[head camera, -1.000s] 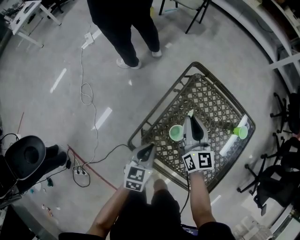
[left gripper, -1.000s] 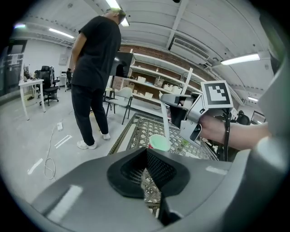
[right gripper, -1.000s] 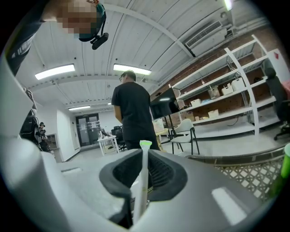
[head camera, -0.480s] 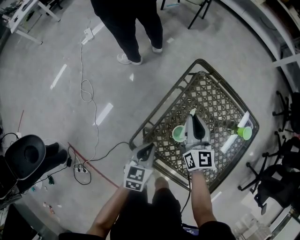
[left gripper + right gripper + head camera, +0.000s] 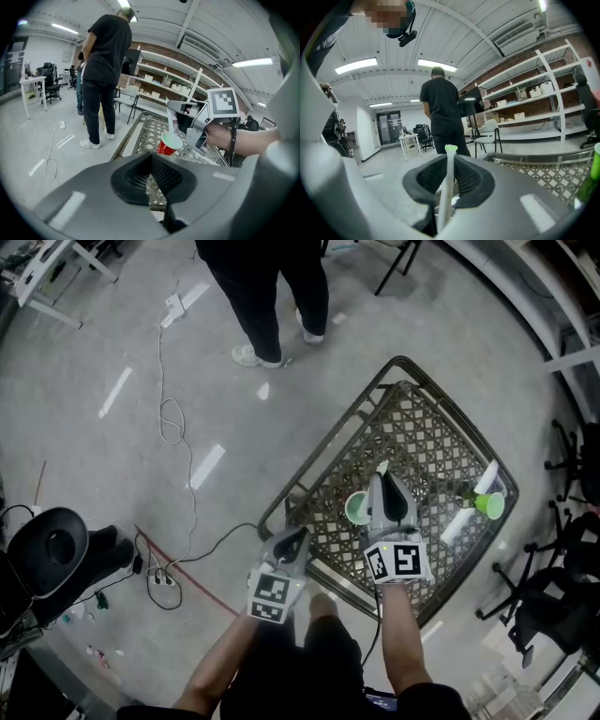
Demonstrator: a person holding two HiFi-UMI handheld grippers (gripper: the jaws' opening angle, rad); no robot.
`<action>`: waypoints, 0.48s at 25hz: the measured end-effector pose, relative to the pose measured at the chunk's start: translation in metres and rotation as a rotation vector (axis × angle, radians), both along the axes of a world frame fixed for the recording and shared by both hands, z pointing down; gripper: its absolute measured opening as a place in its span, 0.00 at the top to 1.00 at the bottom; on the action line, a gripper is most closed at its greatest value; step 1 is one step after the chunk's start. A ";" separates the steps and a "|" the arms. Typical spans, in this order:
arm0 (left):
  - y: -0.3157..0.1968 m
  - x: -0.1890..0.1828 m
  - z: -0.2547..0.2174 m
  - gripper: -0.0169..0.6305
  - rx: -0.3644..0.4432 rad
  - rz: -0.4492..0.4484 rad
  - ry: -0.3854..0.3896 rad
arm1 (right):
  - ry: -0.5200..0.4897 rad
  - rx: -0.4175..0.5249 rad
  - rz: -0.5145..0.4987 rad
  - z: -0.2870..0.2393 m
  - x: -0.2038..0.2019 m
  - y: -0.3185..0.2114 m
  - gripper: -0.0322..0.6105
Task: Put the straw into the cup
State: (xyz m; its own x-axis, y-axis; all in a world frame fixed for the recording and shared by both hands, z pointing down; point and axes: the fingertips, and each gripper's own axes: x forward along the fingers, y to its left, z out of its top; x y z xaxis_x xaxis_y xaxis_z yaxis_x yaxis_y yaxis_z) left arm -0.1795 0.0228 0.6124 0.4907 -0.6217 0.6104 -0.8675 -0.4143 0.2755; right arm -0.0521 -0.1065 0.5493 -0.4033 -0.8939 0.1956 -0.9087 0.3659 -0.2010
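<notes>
A red cup [image 5: 356,508] with a green inside stands upright on the metal lattice table [image 5: 431,442]. My right gripper [image 5: 382,486] hovers just right of it, shut on a white straw [image 5: 382,467]. In the left gripper view the straw [image 5: 171,124] slants down from the right gripper [image 5: 173,106], and its lower end is at the mouth of the cup [image 5: 167,145]. The right gripper view shows the straw [image 5: 447,187] upright between the pads, green tip uppermost. My left gripper [image 5: 292,542] is at the table's near corner, shut and holding nothing.
A green cup [image 5: 488,504] and white items [image 5: 459,523] lie at the table's right edge. A person [image 5: 267,296] stands beyond the table's far left side. A cable [image 5: 173,427], a power strip [image 5: 161,585] and a black stool [image 5: 56,549] are on the floor to the left.
My right gripper has sunk a little with the straw, close beside the cup. The left gripper has stayed put. The standing person has shifted slightly.
</notes>
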 end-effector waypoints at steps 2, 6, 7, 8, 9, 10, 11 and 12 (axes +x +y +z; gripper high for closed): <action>0.001 0.000 0.001 0.96 -0.002 -0.001 0.000 | 0.008 -0.006 -0.002 0.003 0.001 0.002 0.88; 0.002 0.001 0.001 0.96 -0.001 -0.001 0.000 | 0.017 -0.017 -0.001 0.007 0.003 0.007 0.88; 0.003 0.001 0.001 0.96 -0.001 0.000 0.001 | 0.019 -0.020 -0.001 0.008 0.004 0.008 0.88; 0.003 0.001 0.002 0.96 -0.002 0.000 0.001 | 0.020 -0.023 -0.001 0.010 0.004 0.009 0.88; 0.003 0.002 0.002 0.96 -0.003 0.000 0.002 | 0.021 -0.026 -0.001 0.011 0.004 0.010 0.88; 0.004 0.002 0.002 0.96 -0.003 0.000 0.003 | 0.022 -0.028 -0.002 0.011 0.004 0.011 0.88; 0.004 0.003 0.002 0.96 -0.004 0.001 0.004 | 0.022 -0.029 -0.002 0.012 0.004 0.011 0.88; 0.004 0.003 0.002 0.96 -0.004 0.002 0.004 | 0.024 -0.031 -0.001 0.012 0.004 0.011 0.88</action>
